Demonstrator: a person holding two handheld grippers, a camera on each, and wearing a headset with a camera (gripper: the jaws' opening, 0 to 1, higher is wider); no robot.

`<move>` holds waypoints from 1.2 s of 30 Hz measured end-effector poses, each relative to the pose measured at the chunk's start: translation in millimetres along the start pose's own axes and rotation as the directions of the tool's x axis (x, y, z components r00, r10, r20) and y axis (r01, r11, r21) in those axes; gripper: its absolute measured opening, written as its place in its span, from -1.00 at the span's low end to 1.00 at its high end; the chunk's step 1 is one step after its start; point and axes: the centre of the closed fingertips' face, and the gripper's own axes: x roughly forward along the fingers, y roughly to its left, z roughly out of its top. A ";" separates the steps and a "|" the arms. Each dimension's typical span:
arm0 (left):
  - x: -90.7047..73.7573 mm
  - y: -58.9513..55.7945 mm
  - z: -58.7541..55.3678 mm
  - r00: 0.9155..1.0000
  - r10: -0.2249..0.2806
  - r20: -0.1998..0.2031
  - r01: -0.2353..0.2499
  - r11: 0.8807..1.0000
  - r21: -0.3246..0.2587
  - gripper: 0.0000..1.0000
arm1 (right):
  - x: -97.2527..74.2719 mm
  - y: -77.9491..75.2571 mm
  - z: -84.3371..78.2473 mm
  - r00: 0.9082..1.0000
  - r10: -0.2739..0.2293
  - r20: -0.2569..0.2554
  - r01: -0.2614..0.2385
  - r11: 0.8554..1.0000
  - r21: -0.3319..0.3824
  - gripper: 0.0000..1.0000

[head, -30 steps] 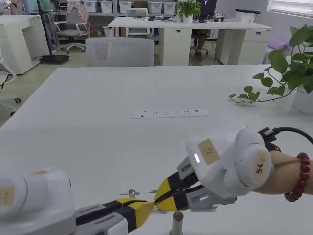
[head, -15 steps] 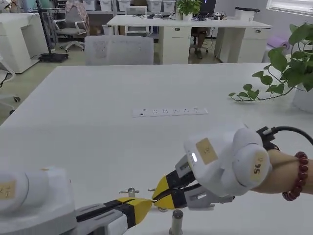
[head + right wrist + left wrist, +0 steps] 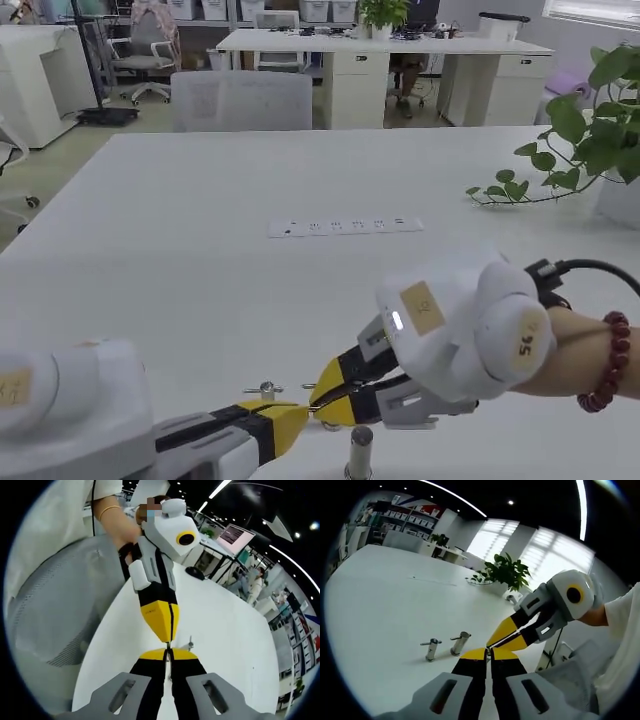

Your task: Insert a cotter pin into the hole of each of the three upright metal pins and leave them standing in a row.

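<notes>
My left gripper (image 3: pixel 297 412) and right gripper (image 3: pixel 320 397) meet tip to tip just above the white table (image 3: pixel 200 290). Both are shut, and a thin cotter pin (image 3: pixel 169 664) shows between the right jaws, its end reaching the left tips. An upright metal pin (image 3: pixel 267 390) with a cotter pin across its top stands just behind the tips. Another metal pin (image 3: pixel 360 450) stands in front, at the frame's lower edge. In the left gripper view two metal pins (image 3: pixel 432 649) (image 3: pixel 460 642) stand side by side; the nearer one carries a cross pin, the other leans in the picture.
A white power strip (image 3: pixel 345 227) lies further back on the table. A potted plant (image 3: pixel 590 130) trails leaves over the right edge. A grey chair back (image 3: pixel 243 102) stands at the far side, with desks behind it.
The two grippers keep their tips together at the same spot by the pins. The picture has shifted slightly with the head.
</notes>
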 end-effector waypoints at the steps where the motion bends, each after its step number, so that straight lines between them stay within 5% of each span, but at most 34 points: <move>1: -0.1 0.4 -0.1 1.000 -0.001 -0.002 0.001 1.000 0.005 -1.00 | 0.0 0.3 -0.2 1.000 0.000 -0.001 0.000 1.000 0.001 -0.93; 9: -0.9 2.6 -0.8 1.000 0.005 -0.011 -0.005 0.998 0.061 -1.00 | -0.5 0.0 1.2 1.000 -0.002 0.014 0.001 1.000 0.018 -0.88; 18: -4.6 3.9 -3.4 1.000 0.000 -0.022 0.003 0.984 0.177 -1.00 | -9.4 -3.5 1.0 0.998 0.020 0.052 -0.027 0.989 0.142 -0.78; 24: -5.5 -3.0 -5.7 0.999 -0.036 -0.035 0.044 0.970 0.240 -1.00 | -15.8 4.6 -5.5 0.994 0.089 0.071 -0.104 0.962 0.252 -0.73; 36: -7.5 -21.9 -18.7 0.986 -0.135 -0.098 0.161 0.925 0.345 -1.00 | -23.4 28.2 -5.2 0.963 0.229 0.142 -0.265 0.904 0.335 -0.69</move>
